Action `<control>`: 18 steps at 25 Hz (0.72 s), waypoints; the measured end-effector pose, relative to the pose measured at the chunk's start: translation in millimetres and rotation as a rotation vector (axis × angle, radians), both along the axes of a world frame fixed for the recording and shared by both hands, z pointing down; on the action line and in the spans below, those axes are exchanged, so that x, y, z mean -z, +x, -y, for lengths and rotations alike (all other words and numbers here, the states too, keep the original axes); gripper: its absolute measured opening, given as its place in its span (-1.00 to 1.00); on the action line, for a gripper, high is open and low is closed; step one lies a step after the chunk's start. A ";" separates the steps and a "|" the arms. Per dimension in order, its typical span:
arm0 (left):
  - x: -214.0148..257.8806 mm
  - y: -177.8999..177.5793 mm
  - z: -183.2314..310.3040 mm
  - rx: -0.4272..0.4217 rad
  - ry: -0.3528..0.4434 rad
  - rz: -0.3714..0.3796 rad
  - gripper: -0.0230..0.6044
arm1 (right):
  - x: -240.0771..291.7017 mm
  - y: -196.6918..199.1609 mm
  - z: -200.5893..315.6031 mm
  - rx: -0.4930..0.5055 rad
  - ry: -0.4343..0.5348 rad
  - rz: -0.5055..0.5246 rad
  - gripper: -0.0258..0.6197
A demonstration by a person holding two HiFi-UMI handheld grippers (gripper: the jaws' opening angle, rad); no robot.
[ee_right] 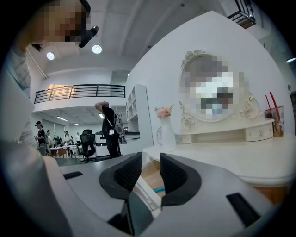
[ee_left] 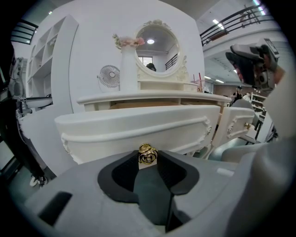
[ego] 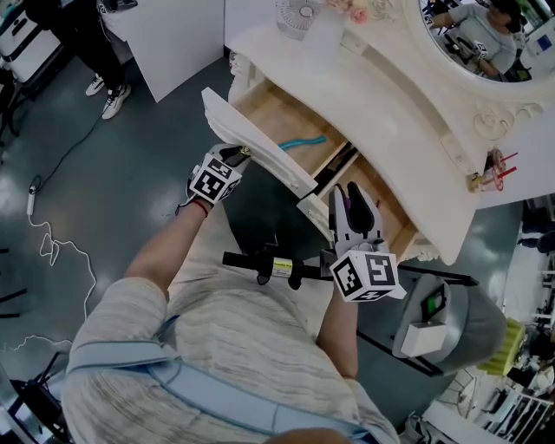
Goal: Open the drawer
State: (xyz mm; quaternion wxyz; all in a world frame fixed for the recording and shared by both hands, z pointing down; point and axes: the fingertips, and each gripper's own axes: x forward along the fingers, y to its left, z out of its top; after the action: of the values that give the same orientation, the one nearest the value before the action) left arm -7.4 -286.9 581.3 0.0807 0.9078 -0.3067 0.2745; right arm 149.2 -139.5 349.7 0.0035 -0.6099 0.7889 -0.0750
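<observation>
The white dressing table's left drawer (ego: 253, 139) stands pulled out, its wooden inside (ego: 276, 117) showing with a teal thing (ego: 302, 142) lying in it. My left gripper (ego: 238, 156) is at the drawer's front panel (ee_left: 138, 126), its jaws shut on the small gold knob (ee_left: 147, 154). My right gripper (ego: 349, 194) hovers over a second drawer (ego: 379, 206) further right, whose wooden inside also shows. Its jaws (ee_right: 144, 172) stand open with nothing between them. In the left gripper view the right gripper (ee_left: 253, 65) appears at the upper right.
On the table top (ego: 408, 113) stand a small fan (ego: 299, 12), a vase (ee_left: 128, 65), a round mirror (ego: 486, 39) and a cup with straws (ego: 494, 170). A grey chair (ego: 451, 323) is at the right. Cables (ego: 54, 251) lie on the floor, and another person's feet (ego: 106, 90) are at the upper left.
</observation>
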 end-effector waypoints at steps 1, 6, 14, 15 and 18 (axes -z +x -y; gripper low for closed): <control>0.1 -2.1 -1.8 0.002 -0.001 -0.001 -0.52 | -0.4 0.1 -0.3 -0.001 0.000 0.000 -0.66; -0.5 -11.3 -10.3 0.004 -0.003 0.002 -0.52 | -2.6 -1.0 -0.9 -0.001 -0.002 0.004 -0.65; -0.5 -27.5 -26.3 0.009 0.003 0.004 -0.52 | -3.5 -4.2 -0.1 0.004 -0.003 0.007 -0.65; -0.4 -28.1 -27.5 0.010 0.003 0.001 -0.52 | -3.9 -4.4 0.2 0.005 -0.005 0.007 -0.65; -0.8 -28.7 -28.4 0.017 -0.001 0.000 -0.52 | -5.4 -6.5 0.5 0.008 -0.008 0.007 -0.66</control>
State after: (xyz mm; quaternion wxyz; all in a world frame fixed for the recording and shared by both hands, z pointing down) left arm -36.2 -258.5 582.0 0.0835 0.9051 -0.3140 0.2741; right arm 142.7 -140.0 355.2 0.0037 -0.6063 0.7911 -0.0805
